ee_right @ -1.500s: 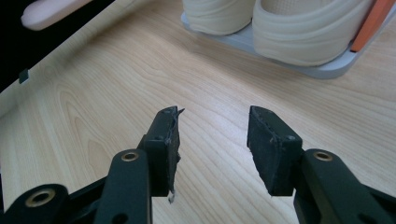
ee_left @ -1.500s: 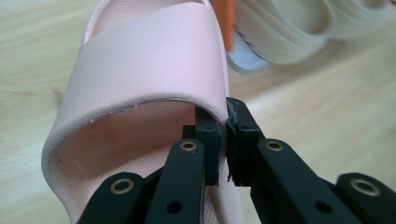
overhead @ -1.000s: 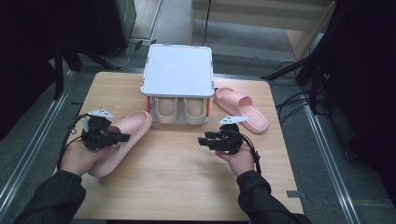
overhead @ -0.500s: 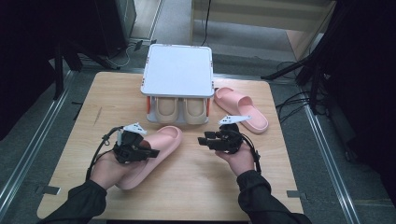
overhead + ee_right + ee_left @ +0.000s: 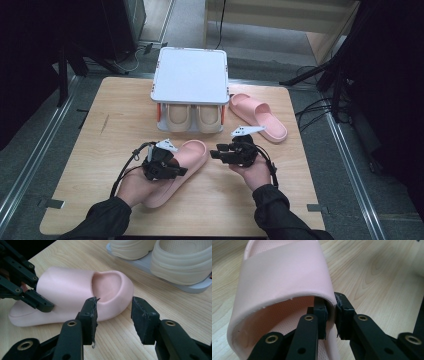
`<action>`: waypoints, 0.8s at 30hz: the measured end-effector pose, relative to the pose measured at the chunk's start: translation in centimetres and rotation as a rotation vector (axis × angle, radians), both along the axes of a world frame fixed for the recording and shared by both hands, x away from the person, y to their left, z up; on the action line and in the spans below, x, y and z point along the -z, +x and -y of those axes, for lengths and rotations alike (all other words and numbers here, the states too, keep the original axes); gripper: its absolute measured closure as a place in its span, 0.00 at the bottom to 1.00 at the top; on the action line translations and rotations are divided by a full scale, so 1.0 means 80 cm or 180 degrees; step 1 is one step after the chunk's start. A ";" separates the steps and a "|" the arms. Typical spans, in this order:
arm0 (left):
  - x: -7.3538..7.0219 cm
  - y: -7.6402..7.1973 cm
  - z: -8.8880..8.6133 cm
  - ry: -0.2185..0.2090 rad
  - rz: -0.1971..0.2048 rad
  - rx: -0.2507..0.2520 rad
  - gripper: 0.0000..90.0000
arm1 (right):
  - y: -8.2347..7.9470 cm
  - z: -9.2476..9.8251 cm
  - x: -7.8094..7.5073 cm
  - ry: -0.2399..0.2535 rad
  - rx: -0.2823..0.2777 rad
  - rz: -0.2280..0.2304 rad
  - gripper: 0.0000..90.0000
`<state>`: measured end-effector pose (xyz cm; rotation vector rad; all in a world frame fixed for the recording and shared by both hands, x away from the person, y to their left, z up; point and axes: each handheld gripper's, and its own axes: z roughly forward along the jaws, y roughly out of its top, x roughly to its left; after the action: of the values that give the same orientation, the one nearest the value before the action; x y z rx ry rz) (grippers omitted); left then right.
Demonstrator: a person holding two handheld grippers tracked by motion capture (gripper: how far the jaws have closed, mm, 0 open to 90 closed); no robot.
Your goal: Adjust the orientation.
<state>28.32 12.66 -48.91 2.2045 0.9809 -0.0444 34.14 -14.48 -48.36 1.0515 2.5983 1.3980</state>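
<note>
Pink slipper (image 5: 176, 172) now nearer right gripper (image 5: 216, 152), left gripper (image 5: 181, 171) gripping its strap

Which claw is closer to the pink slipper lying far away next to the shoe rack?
Right. The right claw sits just in front of that far slipper; the left claw is farther off, pinching the other slipper.

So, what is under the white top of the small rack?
Under the white top of the rack stand two beige shoes, side by side, toes toward the person. Their back parts are covered by the top.
</note>
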 end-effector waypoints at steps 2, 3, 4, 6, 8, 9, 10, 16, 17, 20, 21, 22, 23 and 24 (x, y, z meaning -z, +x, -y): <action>0.000 0.000 0.000 -0.0004 -0.0022 0.0034 0.83 | -0.002 0.000 0.001 -0.0003 -0.0003 -0.0012 0.63; 0.000 0.000 -0.001 -0.0011 -0.0025 0.0065 0.81 | -0.002 0.000 0.001 -0.0012 0.0001 -0.0024 0.63; 0.000 0.000 -0.001 -0.0011 -0.0025 0.0065 0.79 | -0.003 0.000 0.001 -0.0011 0.0003 -0.0030 0.64; -0.004 -0.002 -0.006 -0.0005 -0.0042 0.0127 0.77 | -0.005 0.000 0.002 -0.0008 0.0001 -0.0024 0.64; -0.013 -0.007 -0.016 -0.0049 -0.0003 0.0134 0.76 | -0.007 0.000 0.003 -0.0015 -0.0005 -0.0031 0.65; -0.013 -0.007 -0.016 -0.0049 -0.0003 0.0134 0.76 | -0.008 -0.001 0.004 -0.0014 -0.0012 -0.0032 0.65; -0.019 -0.010 -0.024 -0.0072 -0.0002 0.0136 0.76 | -0.009 -0.001 0.004 -0.0022 -0.0016 -0.0027 0.65; -0.035 -0.013 -0.050 -0.0128 0.0018 0.0079 0.81 | -0.015 -0.008 0.009 -0.0048 -0.0049 -0.0035 0.68; -0.036 -0.013 -0.055 -0.0154 0.0013 0.0056 0.84 | -0.016 -0.009 0.010 -0.0050 -0.0062 -0.0030 0.70; -0.036 -0.010 -0.070 -0.0099 0.0009 -0.0057 0.90 | -0.018 -0.014 0.012 -0.0040 -0.0085 -0.0039 0.75; -0.036 -0.010 -0.070 -0.0099 0.0009 -0.0057 0.91 | -0.018 -0.014 0.012 -0.0040 -0.0085 -0.0039 0.75; -0.034 -0.007 -0.075 -0.0073 0.0017 -0.0087 0.91 | -0.018 -0.015 0.013 -0.0029 -0.0098 -0.0050 0.75; -0.029 -0.001 -0.084 -0.0087 -0.0013 -0.0207 0.92 | -0.019 -0.018 0.015 0.0006 -0.0100 -0.0103 0.75; -0.026 0.003 -0.088 -0.0115 -0.0033 -0.0258 0.93 | -0.019 -0.019 0.016 0.0009 -0.0105 -0.0117 0.76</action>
<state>28.56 19.69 -46.83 2.1316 1.0660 -0.0361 32.58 -12.93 -49.67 1.0492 2.6520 1.4030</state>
